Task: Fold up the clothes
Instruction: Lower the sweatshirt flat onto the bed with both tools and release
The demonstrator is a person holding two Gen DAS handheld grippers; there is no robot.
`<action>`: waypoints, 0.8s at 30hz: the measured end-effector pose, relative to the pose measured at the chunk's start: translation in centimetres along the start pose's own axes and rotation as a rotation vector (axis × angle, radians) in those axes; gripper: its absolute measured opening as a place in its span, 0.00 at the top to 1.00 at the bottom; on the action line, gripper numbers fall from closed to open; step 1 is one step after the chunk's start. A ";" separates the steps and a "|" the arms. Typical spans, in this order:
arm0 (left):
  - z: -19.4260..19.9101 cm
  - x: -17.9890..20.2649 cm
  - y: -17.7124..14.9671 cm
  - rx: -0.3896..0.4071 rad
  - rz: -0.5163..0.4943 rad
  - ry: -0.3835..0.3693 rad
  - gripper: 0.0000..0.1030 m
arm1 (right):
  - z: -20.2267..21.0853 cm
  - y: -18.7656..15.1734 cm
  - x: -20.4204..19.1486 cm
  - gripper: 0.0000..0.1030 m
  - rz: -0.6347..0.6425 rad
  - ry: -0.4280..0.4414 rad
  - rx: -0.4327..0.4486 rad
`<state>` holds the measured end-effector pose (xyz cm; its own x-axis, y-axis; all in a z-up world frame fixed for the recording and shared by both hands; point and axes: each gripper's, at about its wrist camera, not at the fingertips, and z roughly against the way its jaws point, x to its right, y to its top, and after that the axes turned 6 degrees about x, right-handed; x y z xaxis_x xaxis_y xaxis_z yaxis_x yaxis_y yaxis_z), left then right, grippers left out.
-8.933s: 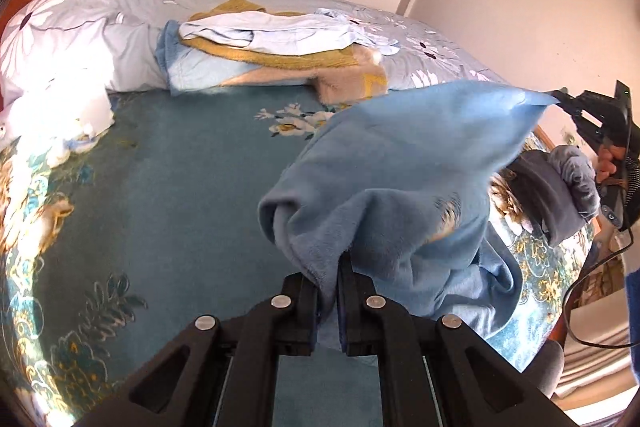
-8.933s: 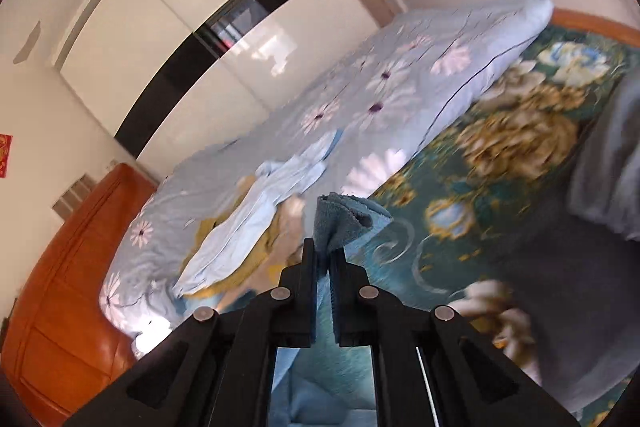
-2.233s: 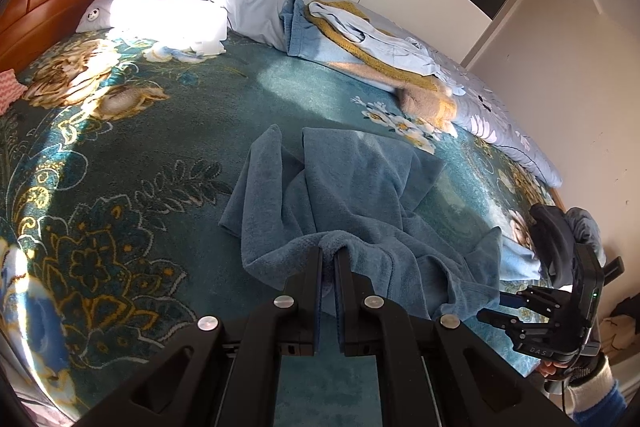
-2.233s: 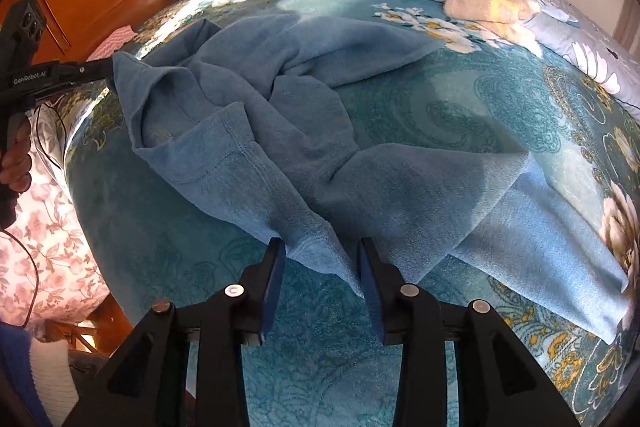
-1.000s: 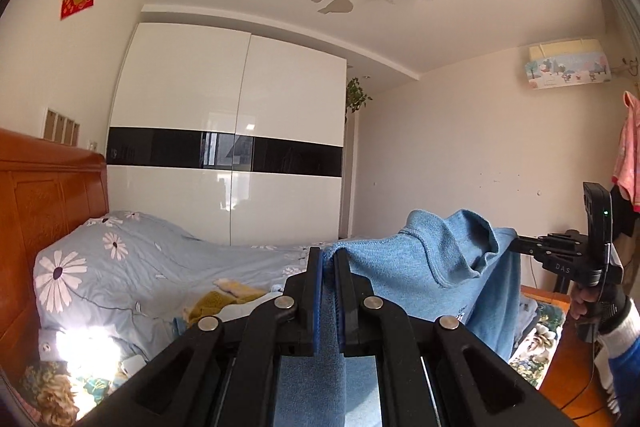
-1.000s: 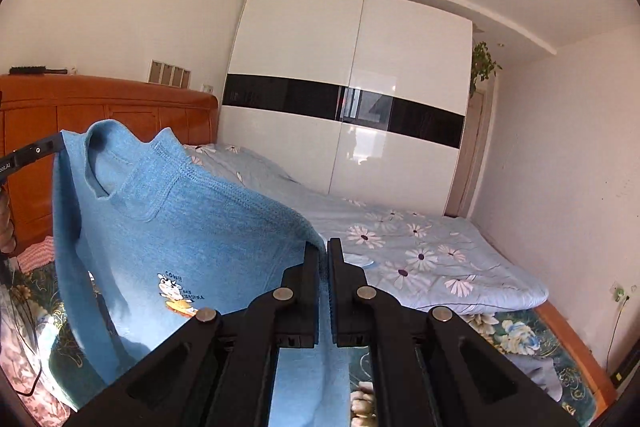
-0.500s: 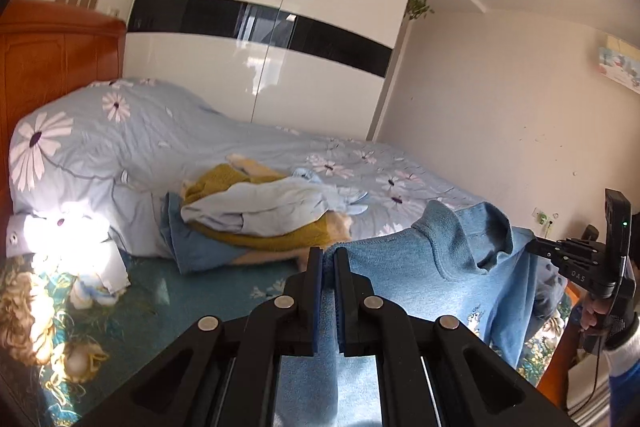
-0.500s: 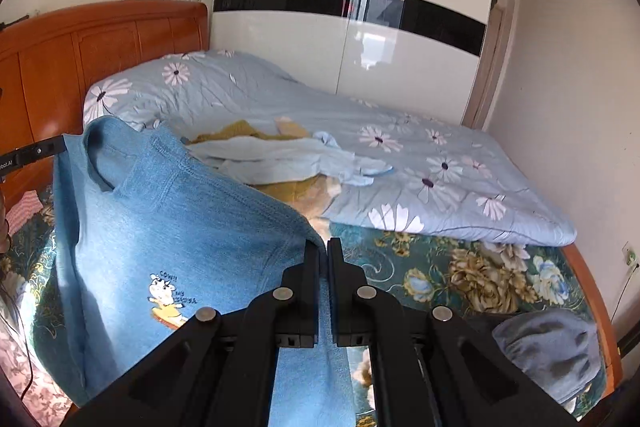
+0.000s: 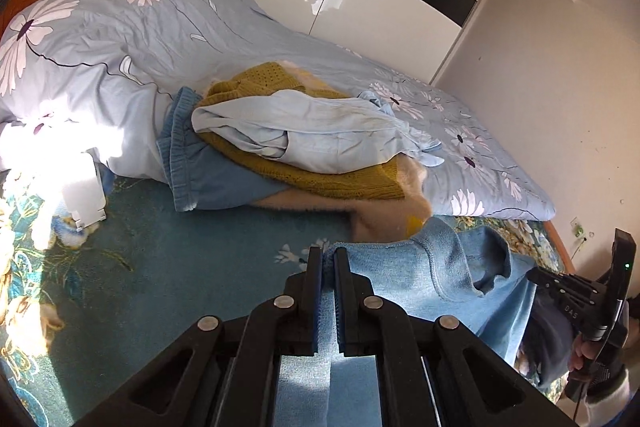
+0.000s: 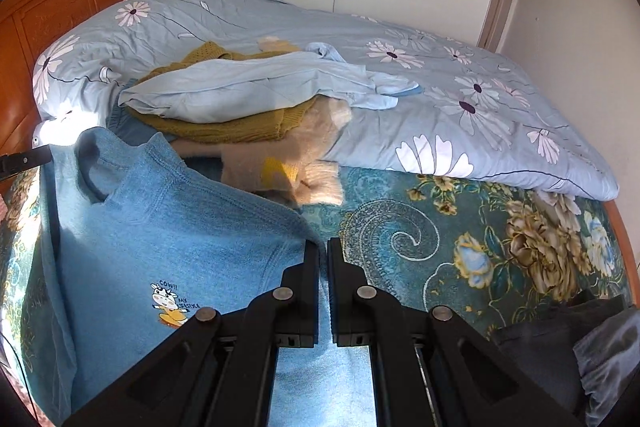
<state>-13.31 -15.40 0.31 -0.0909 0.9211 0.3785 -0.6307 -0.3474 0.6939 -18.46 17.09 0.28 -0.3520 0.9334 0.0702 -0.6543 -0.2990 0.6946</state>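
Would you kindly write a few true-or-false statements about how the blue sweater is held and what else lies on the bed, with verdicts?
1. Both grippers are shut on the blue sweater. True: the left gripper and the right gripper each pinch an edge of it.
2. The sweater's cartoon print faces the right wrist camera. True.
3. The pale blue shirt lies under the mustard knit. False: the shirt lies on top of it.
4. The pile of clothes sits on the floor. False: it rests on the bed, against the flowered duvet.
5. The sweater's collar lies between the two grippers. True.
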 end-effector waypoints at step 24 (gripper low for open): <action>-6.7 -3.0 -5.5 -0.227 0.115 0.053 0.62 | -6.2 -5.5 0.3 0.59 -0.079 0.092 -0.153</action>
<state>-14.67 -15.10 -8.76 -0.2090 0.8877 0.4103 -0.7702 -0.4080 0.4903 -19.18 17.81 -7.97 -0.3505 0.9352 -0.0514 -0.7744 -0.2585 0.5775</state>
